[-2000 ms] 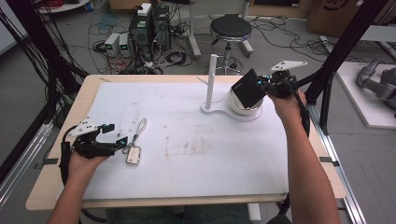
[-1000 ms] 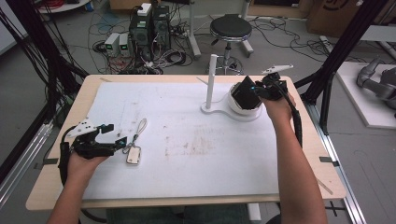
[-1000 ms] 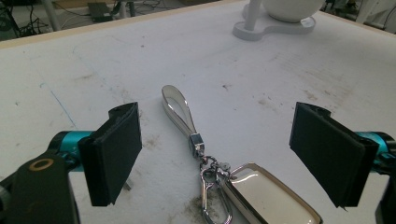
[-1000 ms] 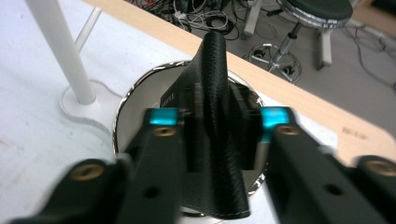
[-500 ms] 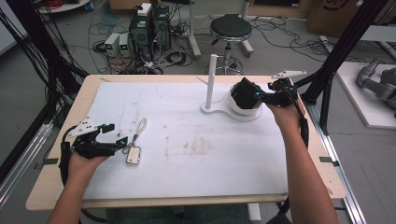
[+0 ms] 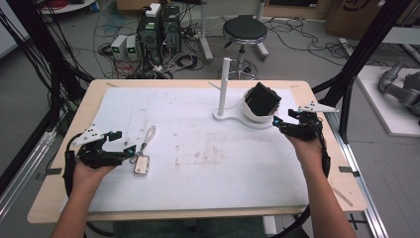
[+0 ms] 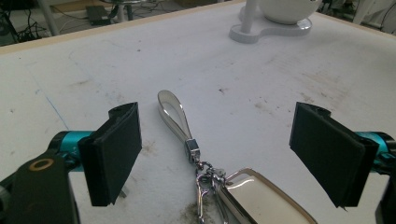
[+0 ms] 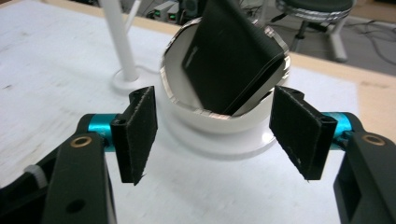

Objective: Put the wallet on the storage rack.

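Wallet [image 6: 263,99] now sits tilted in the white bowl [image 6: 252,115] at the far right of the bench [image 6: 198,208], one corner up above the rim, and nothing grips it. Two seconds ago you were holding it over the bowl in your right tongs [image 6: 280,125]; a second ago it was going in. Since then you have drawn those tongs back toward yourself and to the right, so they now hover just beside the bowl's base, apart from it. Their jaws have just been opening and stand wide, with nothing between the pads; in the right gripper view [image 8: 212,140] the bowl [image 8: 233,121] and the wallet [image 8: 233,56] lie just beyond the two pads, untouched.

The bowl shares its flat white base with a thin white post [image 6: 224,84], which stands upright to the left of it.

Your left tongs [image 6: 130,148] have not moved across the frames. They rest low over the near left of the bench, jaws wide apart, pointed at the key fob [image 6: 142,164] and its strap loop [image 6: 149,134]. In the left gripper view [image 7: 219,154] the loop [image 7: 173,112] lies on the white mat between the pads, touching neither, and the fob [image 7: 261,198] lies nearer the camera. The key fob has stayed where it was.
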`<state>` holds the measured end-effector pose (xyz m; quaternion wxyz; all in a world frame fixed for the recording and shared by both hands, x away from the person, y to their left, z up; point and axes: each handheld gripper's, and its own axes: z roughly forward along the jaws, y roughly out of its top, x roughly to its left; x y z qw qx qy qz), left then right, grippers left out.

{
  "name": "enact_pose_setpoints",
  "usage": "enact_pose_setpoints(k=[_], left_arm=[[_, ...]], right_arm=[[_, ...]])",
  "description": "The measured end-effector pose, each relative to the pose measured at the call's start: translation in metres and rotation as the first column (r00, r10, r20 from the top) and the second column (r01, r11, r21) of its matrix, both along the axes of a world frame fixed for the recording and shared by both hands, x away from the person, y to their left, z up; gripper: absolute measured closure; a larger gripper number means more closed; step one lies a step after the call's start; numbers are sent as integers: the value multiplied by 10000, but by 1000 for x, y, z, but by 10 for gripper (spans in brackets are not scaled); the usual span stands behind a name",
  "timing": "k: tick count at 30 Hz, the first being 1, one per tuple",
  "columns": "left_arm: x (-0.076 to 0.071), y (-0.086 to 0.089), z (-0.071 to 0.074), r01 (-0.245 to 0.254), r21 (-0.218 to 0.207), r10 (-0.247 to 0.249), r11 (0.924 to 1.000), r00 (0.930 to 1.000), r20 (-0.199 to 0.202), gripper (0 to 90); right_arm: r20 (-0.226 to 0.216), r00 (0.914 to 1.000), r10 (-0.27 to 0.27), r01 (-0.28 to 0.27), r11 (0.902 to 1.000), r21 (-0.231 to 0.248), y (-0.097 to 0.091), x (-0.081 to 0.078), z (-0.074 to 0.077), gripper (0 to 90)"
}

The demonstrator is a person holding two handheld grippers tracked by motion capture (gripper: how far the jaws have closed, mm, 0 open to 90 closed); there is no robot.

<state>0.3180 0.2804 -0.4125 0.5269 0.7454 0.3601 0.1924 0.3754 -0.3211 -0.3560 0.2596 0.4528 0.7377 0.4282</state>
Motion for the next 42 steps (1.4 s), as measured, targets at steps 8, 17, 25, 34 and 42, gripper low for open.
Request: enact_pose_setpoints(k=[8, 17, 25, 34, 42], left_arm=[[2, -2, -1, 56, -11, -56, 10000, 10000, -14, 169], [3, -9, 1, 297, 3, -297, 9996, 9995, 105, 169], [4, -10, 0, 287, 59, -288, 9996, 9996, 38, 169], [6, -12, -3, 326, 128, -325, 9994, 9994, -101, 169], [9, -18, -7, 325, 254, -318, 9991, 9992, -246, 169]], right_arm=[[492, 9983, 327, -342, 9990, 295, 13, -26, -24, 252], [286, 9978, 603, -609, 9979, 228, 21, -34, -49, 205], [-6, 9978, 663, -663, 9978, -53, 21, -31, -53, 205], [23, 9979, 646, -646, 9979, -65, 20, -31, -53, 204], [6, 9974, 717, -717, 9973, -173, 23, -33, -53, 205]])
